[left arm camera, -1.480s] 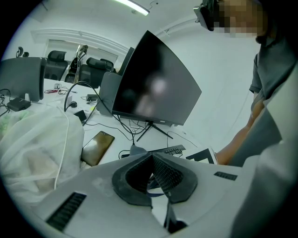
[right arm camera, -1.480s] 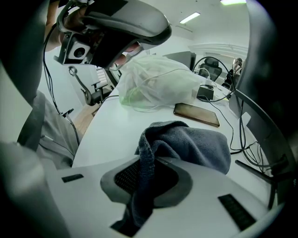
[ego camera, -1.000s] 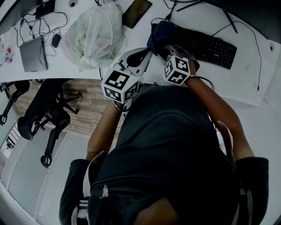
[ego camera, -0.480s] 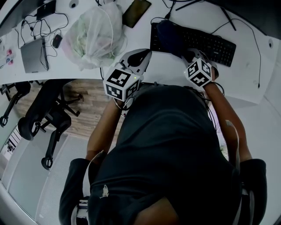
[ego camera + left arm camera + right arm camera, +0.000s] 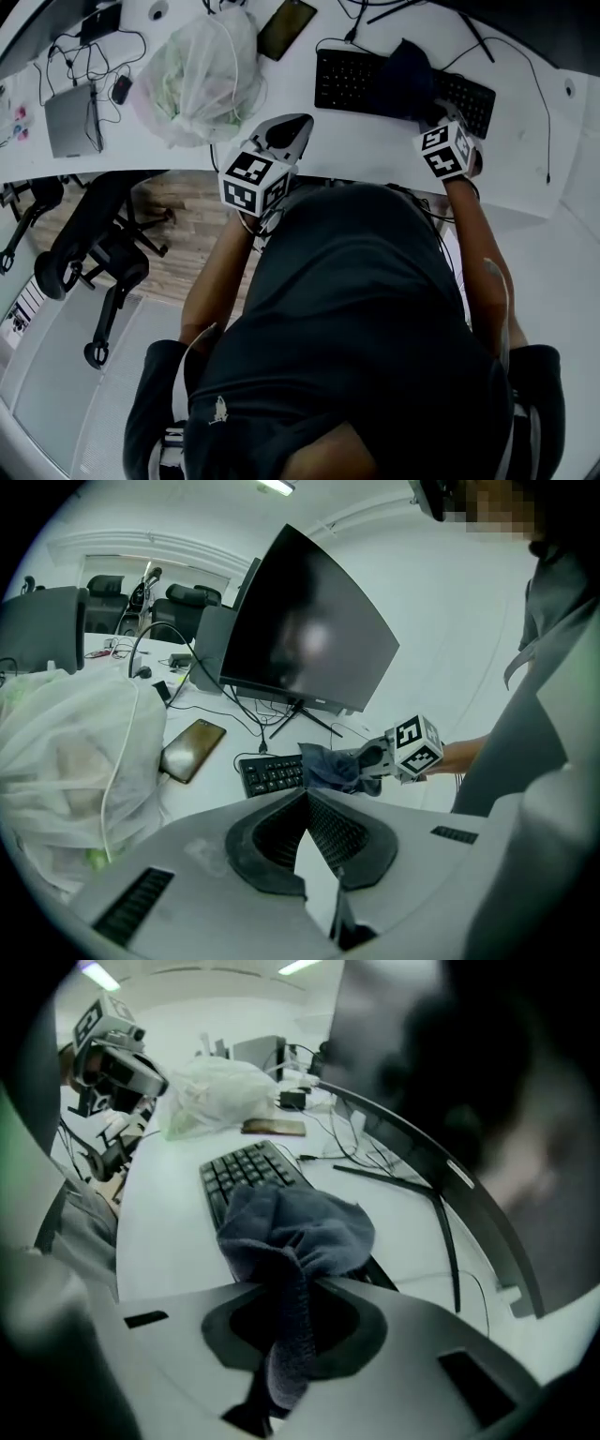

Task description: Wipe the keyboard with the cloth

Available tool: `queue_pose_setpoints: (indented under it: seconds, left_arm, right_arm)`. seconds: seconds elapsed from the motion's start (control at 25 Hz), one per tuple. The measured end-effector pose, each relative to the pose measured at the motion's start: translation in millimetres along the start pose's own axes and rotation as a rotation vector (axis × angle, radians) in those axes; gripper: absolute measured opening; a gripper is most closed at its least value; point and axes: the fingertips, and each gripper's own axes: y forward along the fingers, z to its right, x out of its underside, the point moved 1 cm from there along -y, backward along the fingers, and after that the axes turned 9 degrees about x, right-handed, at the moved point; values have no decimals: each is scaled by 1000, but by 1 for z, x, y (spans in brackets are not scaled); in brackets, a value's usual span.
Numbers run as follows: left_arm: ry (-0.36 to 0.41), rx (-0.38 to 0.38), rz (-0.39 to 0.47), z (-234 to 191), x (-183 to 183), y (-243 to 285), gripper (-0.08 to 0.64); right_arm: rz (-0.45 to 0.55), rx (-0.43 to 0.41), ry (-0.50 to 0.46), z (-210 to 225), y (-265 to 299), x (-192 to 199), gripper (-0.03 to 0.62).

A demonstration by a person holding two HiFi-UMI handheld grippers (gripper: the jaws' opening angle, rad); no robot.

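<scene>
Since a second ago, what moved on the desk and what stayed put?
The right tool, shut on the cloth, dragged it rightward along the keyboard, from its left end to near its right end. The left tool, shut and empty, barely moved by the desk edge; the bag and phone stayed put.

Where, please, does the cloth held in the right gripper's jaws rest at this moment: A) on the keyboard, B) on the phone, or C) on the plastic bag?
A: the cloth, clamped by the right gripper, lies across the keyboard.
</scene>
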Motion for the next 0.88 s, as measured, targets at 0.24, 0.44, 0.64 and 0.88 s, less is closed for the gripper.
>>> queue_pose_setpoints:
  seconds: [0.24,0.44,0.64,0.88]
  left_arm:
    - [6,3,-55,13,25,5,2]
    - [-2,-40,-46,13,37,-7,2]
    - [3,-64,-36,17,40,-9,2]
    - [46,-54,-46,38,33,9,2]
  right_arm:
    - [102,-98,-105,-40,11,-32,48]
    - [-95,69,153,48,6,91,48]
    - [-294,272,297,127,-18,186,48]
    - [-10,159,-126,57,3,67,48]
